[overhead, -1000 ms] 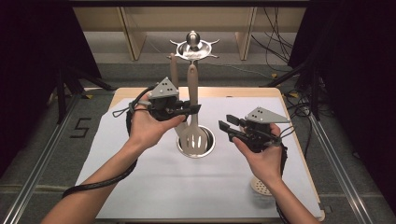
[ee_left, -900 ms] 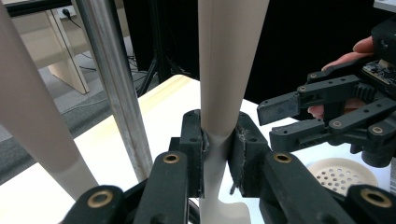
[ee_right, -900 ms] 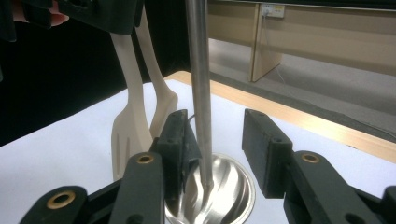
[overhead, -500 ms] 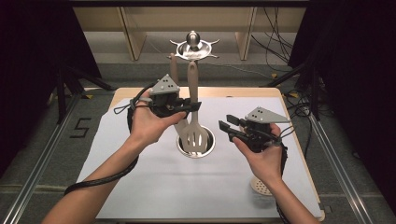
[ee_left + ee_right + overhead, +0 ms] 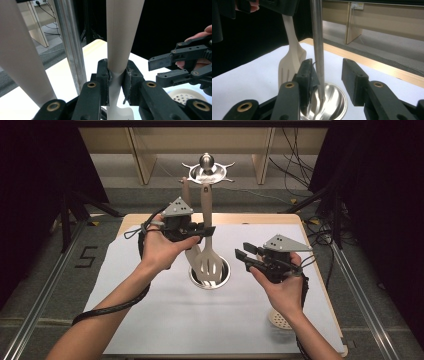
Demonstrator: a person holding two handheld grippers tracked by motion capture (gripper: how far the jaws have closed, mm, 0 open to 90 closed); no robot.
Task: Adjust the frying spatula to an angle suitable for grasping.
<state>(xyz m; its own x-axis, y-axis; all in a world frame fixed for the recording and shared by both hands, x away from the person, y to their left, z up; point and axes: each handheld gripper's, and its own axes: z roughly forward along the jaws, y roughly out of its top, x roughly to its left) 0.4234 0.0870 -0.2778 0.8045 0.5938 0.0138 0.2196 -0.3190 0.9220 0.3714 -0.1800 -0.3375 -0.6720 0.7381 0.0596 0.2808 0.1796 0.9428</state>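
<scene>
A beige slotted spatula (image 5: 208,262) hangs upright beside the metal pole of a utensil stand (image 5: 206,170), its head just over the stand's round steel base (image 5: 223,276). My left gripper (image 5: 209,230) is shut on the spatula's handle (image 5: 120,37), seen close up between the pads (image 5: 107,77) of the left gripper (image 5: 117,75). A second beige utensil (image 5: 185,190) hangs behind the pole. My right gripper (image 5: 245,255) stands open to the right of the stand. In the right gripper view the right gripper (image 5: 329,72) has open jaws, and the pole (image 5: 317,42) and spatula (image 5: 291,62) lie beyond them.
A white perforated disc (image 5: 279,319) lies on the white mat (image 5: 165,320) by the right wrist. The mat covers a wooden table (image 5: 310,245) with dark floor and metal rails around it. Wooden furniture legs (image 5: 142,155) stand behind.
The left gripper and the spatula in it have risen very slightly. The right gripper has stayed where it was, open.
</scene>
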